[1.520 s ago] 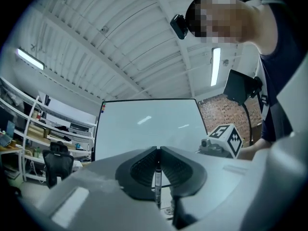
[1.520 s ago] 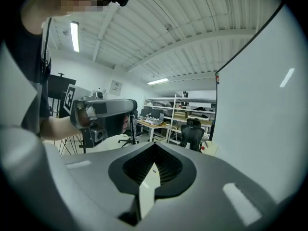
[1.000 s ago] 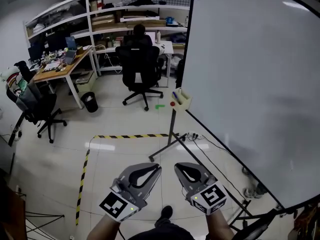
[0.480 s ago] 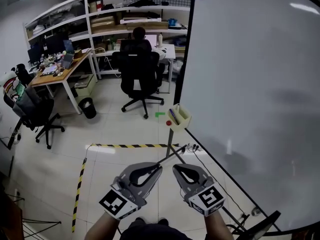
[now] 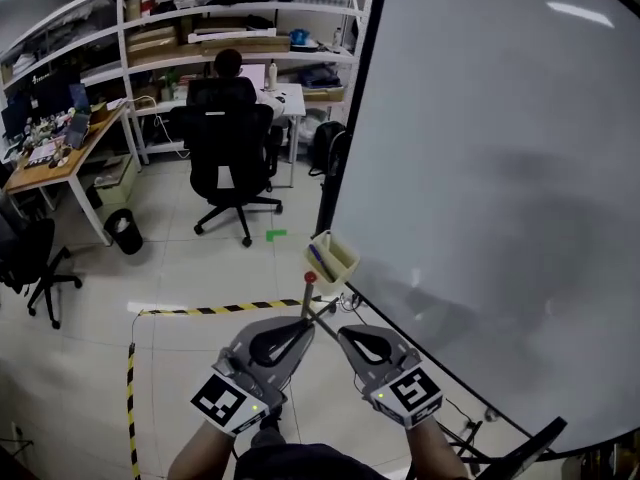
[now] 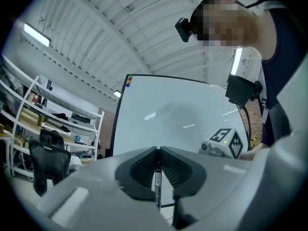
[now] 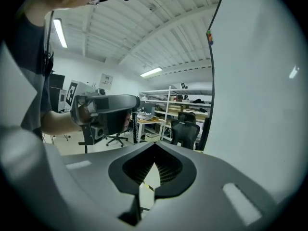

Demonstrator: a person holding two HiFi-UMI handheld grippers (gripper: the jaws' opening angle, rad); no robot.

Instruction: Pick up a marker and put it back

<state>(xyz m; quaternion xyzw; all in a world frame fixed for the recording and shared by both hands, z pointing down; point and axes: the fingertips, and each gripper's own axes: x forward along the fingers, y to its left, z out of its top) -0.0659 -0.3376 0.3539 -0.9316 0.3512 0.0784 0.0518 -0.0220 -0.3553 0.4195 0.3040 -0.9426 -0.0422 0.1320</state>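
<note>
Marker (image 6: 157,183): slim barrel, dark with a pale middle section, standing upright between the jaws of the left gripper (image 6: 158,151), which is clenched on it. In the head view it cannot be told apart from the gripper.

Left gripper (image 5: 308,327): low centre-left in the head view, jaws pointing toward the whiteboard stand.

Desk (image 5: 60,158): far left, cluttered top, with a black bin (image 5: 124,231) on the floor beside it.

Shelving (image 5: 250,28): along the back wall.

Office chair (image 5: 225,143): black, with a person (image 5: 228,65) seated in it, facing away.

Floor tape (image 5: 215,310): yellow and black, just beyond the left gripper.

Holder tray (image 5: 336,256): pale, fixed at the whiteboard's left edge, a blue pen-shaped item inside.

Right gripper (image 5: 346,334): just beside the left one. Its view (image 7: 155,146) shows jaw tips pressed together, nothing between.

Whiteboard (image 5: 500,168): large, blank, filling the right side.
</note>
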